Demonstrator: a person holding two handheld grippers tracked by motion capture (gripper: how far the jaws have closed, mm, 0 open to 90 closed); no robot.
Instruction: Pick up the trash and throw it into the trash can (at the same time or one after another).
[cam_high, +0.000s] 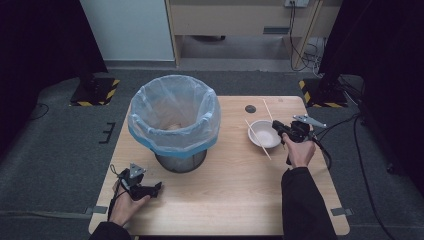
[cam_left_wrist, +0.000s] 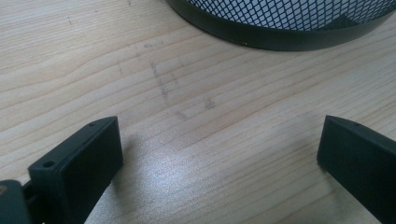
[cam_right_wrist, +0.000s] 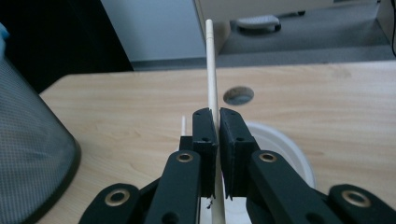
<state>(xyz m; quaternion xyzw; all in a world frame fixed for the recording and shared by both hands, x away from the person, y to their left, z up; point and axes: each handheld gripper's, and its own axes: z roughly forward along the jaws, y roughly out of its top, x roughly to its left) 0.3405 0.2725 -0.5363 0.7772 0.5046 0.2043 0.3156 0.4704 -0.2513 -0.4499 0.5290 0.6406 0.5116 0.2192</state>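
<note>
My right gripper (cam_high: 279, 128) (cam_right_wrist: 215, 116) is shut on a pale wooden chopstick (cam_high: 268, 110) (cam_right_wrist: 211, 65), whose free end points away past the jaws. It hovers at the right rim of a white bowl (cam_high: 264, 134) (cam_right_wrist: 285, 147). A second chopstick (cam_high: 257, 139) lies slanted across that bowl; its tip (cam_right_wrist: 183, 124) peeks out left of my jaws. My left gripper (cam_high: 156, 188) (cam_left_wrist: 219, 140) stands open low over the bare table near its front left, holding nothing. Just beyond it is the black mesh base of the bin (cam_left_wrist: 280, 23).
A mesh waste bin (cam_high: 174, 122) (cam_right_wrist: 28, 154) lined with a clear blue-edged bag stands on the left half of the wooden table (cam_high: 225, 185). A dark round cable hole (cam_high: 250, 108) (cam_right_wrist: 238, 95) sits behind the bowl. Cables trail off the table's right side.
</note>
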